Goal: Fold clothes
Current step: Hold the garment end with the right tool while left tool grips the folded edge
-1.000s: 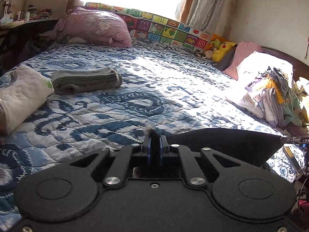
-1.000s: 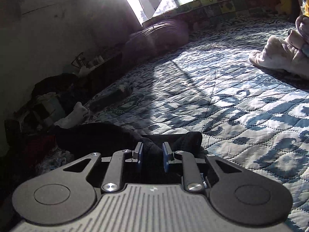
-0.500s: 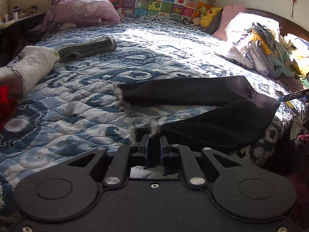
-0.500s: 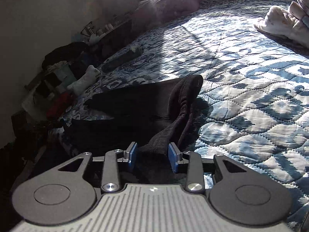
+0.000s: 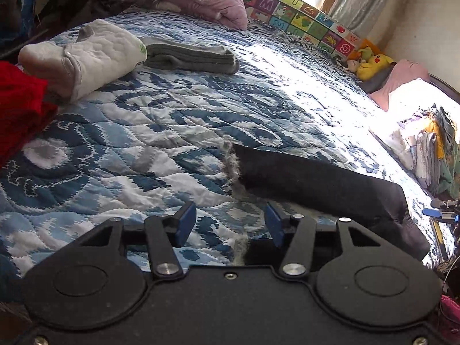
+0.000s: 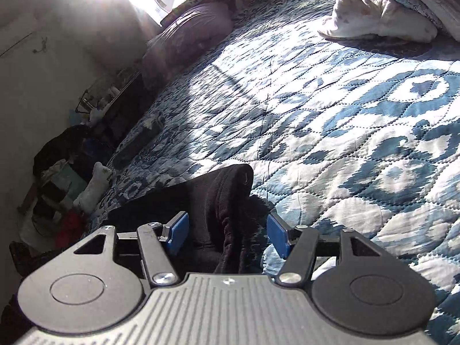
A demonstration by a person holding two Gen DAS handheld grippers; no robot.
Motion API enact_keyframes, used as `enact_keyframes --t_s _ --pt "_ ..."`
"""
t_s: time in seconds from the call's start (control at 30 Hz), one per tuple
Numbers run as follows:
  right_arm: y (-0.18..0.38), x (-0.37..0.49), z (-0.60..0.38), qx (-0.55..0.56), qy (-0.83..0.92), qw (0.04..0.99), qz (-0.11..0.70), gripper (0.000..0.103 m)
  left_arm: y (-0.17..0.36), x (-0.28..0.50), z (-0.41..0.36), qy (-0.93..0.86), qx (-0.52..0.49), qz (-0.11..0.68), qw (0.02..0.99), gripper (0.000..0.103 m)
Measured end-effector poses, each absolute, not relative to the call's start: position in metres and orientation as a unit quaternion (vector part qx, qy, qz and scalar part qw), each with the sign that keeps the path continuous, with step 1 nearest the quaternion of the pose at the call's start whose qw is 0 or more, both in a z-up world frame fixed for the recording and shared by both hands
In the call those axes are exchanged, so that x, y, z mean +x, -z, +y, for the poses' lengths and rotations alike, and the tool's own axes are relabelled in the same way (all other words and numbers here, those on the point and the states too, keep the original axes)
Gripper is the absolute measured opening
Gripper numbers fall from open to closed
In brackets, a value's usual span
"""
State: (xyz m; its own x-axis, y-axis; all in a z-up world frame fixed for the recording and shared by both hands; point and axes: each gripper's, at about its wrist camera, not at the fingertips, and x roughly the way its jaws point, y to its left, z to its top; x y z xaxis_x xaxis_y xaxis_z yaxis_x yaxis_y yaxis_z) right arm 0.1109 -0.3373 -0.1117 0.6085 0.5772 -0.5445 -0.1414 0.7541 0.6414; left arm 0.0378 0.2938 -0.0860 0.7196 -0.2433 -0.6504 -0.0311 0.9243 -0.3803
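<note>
The left gripper (image 5: 230, 224) has its jaws spread wide and empty over the quilt (image 5: 172, 120), with a frayed hem just below the gap. The black trousers (image 5: 316, 184) lie flat, one leg's long axis running from frame centre toward the lower right. The right gripper (image 6: 227, 231) is likewise released, its blue pads either side of the bunched waistband, which points up-frame. A folded grey garment (image 5: 189, 56) lies upper left.

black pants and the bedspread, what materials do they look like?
Black pants: likely denim or heavy cotton, matte; frayed pale threads at the cut hem. Bedspread: looks like quilted cotton, soft matte; stitched lines puff the blue-and-white print. Neither is certain by sight.
</note>
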Motion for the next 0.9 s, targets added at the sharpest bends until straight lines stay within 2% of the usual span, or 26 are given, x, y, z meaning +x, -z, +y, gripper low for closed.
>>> enact_keyframes --t_s 0.2,0.33,0.37,0.4,0.43,0.47,0.53,0.63,0.67,0.7,0.73,0.77,0.8,0.9 --pt "0.134 0.158 -0.315 0.299 -0.178 0.849 0.397 0.063 0.112 0.102 0.301 0.027 -0.299 0.393 0.869 0.051" --pt "0.149 0.18 -0.309 0.314 -0.167 0.843 0.404 0.065 0.123 0.13 0.298 0.02 -0.318 0.406 0.856 0.049" --pt "0.151 0.182 -0.308 0.319 -0.173 0.84 0.403 0.062 0.124 0.136 0.296 0.019 -0.315 0.41 0.856 0.045" --pt "0.153 0.184 -0.306 0.323 -0.183 0.837 0.403 0.05 0.123 0.141 0.293 0.02 -0.304 0.415 0.857 0.038" --pt "0.154 0.185 -0.303 0.325 -0.195 0.833 0.403 0.024 0.122 0.145 0.289 0.022 -0.292 0.421 0.859 0.012" --pt "0.153 0.186 -0.297 0.317 -0.213 0.831 0.404 0.022 0.118 0.15 0.284 0.029 -0.275 0.42 0.864 0.005" --pt "0.142 0.182 -0.293 0.305 -0.227 0.844 0.378 0.018 0.096 0.152 0.275 0.056 -0.242 0.371 0.895 0.004" --pt "0.116 0.173 -0.302 0.329 -0.244 0.861 0.302 0.018 0.063 0.148 0.268 0.091 -0.213 0.298 0.926 0.004" --pt "0.113 0.173 -0.304 0.319 -0.236 0.867 0.3 0.018 0.055 0.147 0.267 0.098 -0.201 0.281 0.933 0.004" --pt "0.115 0.176 -0.304 0.298 -0.226 0.87 0.32 0.021 0.054 0.149 0.265 0.088 -0.177 0.295 0.935 0.005" --pt "0.118 0.18 -0.304 0.28 -0.218 0.87 0.341 0.028 0.06 0.153 0.265 0.085 -0.163 0.322 0.929 0.021" --pt "0.126 0.183 -0.304 0.274 -0.215 0.863 0.366 0.033 0.07 0.156 0.267 0.092 -0.165 0.354 0.916 0.059" --pt "0.135 0.184 -0.305 0.267 -0.211 0.856 0.388 0.045 0.079 0.154 0.27 0.086 -0.169 0.374 0.908 0.068" --pt "0.149 0.178 -0.31 0.264 -0.195 0.855 0.402 0.049 0.094 0.146 0.277 0.079 -0.176 0.397 0.897 0.068"
